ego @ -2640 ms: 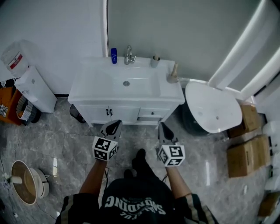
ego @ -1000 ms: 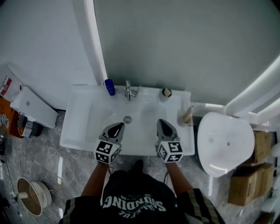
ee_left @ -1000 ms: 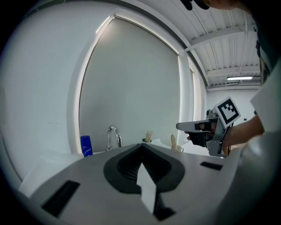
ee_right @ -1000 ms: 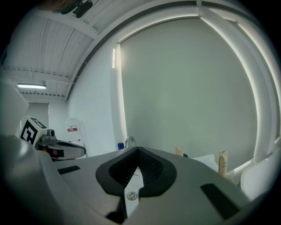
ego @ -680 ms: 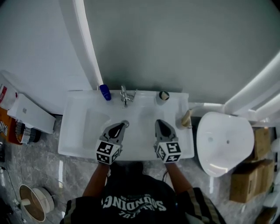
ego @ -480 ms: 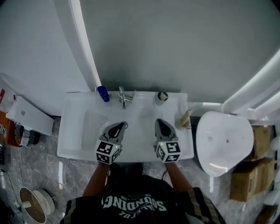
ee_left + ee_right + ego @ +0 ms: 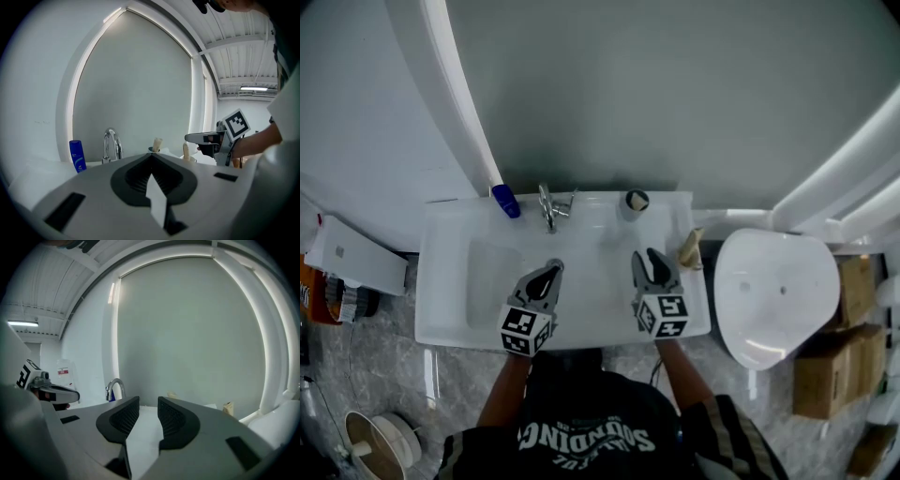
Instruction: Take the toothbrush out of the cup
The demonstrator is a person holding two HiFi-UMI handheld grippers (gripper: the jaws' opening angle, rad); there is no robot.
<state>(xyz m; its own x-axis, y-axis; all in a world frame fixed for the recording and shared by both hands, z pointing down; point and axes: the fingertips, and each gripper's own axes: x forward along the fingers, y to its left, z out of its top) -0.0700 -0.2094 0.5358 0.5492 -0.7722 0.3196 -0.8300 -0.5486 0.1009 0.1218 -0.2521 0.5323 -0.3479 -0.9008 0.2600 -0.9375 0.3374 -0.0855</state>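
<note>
A small grey cup (image 7: pixel 631 203) stands on the back ledge of the white washbasin (image 7: pixel 450 281), right of the tap, with a pale toothbrush (image 7: pixel 157 143) upright in it. My right gripper (image 7: pixel 650 259) hovers over the basin, in front of the cup and apart from it. Its jaws are opening and nothing is between them; the right gripper view shows a gap. My left gripper (image 7: pixel 550 270) is shut and empty over the basin near the drain. In the right gripper view the toothbrush (image 7: pixel 172 394) shows just above the right jaw.
A chrome tap (image 7: pixel 548 206) and a blue bottle (image 7: pixel 505 200) stand on the back ledge. A tan bottle (image 7: pixel 690 248) sits at the basin's right corner. A white toilet (image 7: pixel 773 286) is to the right, with cardboard boxes (image 7: pixel 830 375) beyond it. A wall rises behind the basin.
The person has stepped up to the washbasin, so both grippers now hang over the bowl. The right gripper's jaws, shut before, have parted. The left gripper stays shut.
</note>
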